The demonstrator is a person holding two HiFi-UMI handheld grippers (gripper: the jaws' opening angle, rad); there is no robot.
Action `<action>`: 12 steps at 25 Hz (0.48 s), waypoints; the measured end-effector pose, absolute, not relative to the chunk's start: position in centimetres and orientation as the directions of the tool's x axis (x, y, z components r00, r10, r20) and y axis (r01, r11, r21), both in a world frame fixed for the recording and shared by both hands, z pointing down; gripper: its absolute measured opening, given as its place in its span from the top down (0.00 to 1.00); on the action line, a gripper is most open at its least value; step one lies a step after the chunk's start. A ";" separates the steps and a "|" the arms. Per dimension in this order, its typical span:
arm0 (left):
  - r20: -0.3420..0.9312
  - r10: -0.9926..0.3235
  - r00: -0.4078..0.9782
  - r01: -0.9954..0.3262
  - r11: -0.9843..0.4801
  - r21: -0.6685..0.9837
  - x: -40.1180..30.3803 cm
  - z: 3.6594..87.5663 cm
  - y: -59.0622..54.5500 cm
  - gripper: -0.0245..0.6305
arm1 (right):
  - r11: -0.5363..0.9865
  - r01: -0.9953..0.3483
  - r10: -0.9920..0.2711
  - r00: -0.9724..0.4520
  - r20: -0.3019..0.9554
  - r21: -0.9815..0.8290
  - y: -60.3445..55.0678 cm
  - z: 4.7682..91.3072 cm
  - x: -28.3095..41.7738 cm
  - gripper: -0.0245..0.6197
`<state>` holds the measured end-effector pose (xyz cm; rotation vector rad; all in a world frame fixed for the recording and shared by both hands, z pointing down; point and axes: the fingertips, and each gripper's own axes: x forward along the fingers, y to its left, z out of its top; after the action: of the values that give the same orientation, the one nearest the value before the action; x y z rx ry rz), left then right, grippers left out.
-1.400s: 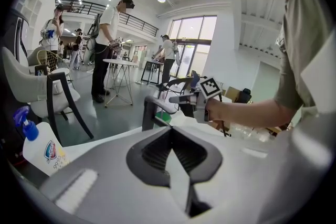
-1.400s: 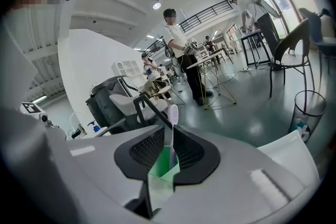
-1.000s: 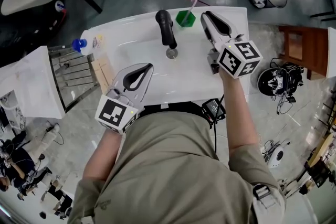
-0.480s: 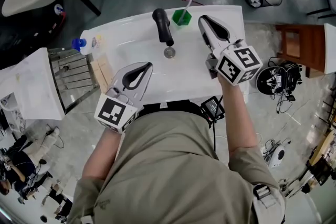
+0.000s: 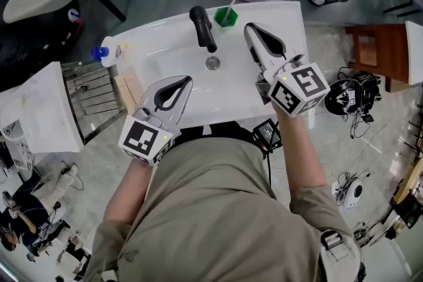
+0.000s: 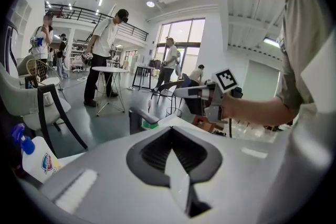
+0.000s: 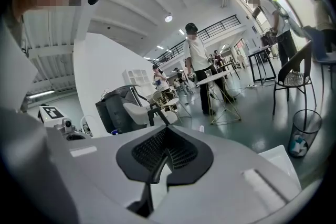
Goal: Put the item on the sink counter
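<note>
Behind the black faucet (image 5: 203, 28), in the head view, the green cup (image 5: 225, 15) with a toothbrush in it stands upright on the back rim of the white sink counter (image 5: 291, 16). The right gripper (image 5: 251, 31) hangs just right of the faucet, near the cup but apart from it. The left gripper (image 5: 182, 84) is well in front of the faucet, and a blue-capped bottle (image 5: 106, 53) lies far to the faucet's left. In the left gripper view, its jaws are pressed together on nothing. In the right gripper view, those jaws likewise meet, empty. The placing step looks finished. Any next move would call only for drawing both grippers back from the faucet without brushing the cup.
</note>
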<state>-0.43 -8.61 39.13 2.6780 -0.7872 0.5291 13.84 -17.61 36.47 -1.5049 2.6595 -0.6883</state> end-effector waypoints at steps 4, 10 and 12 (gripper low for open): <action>0.424 -0.452 0.785 -0.559 -0.812 0.168 -0.6 38.8 -8.1 0.95 | 0.451 -0.816 -0.822 -0.538 0.188 -0.361 -16.6 35.3 13.6 0.94; 0.419 -0.451 0.788 -0.552 -0.819 0.156 -1.3 38.3 -7.2 0.95 | 0.462 -0.818 -0.825 -0.538 0.172 -0.344 -15.1 34.2 12.7 0.95; 0.418 -0.451 0.789 -0.551 -0.820 0.155 -1.6 38.3 -6.9 0.95 | 0.466 -0.818 -0.824 -0.540 0.171 -0.337 -14.5 34.1 12.3 0.95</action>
<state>-1.57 -6.87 38.32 2.7109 -0.7754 0.5340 12.29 -14.51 34.13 -1.4989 2.6755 -0.6017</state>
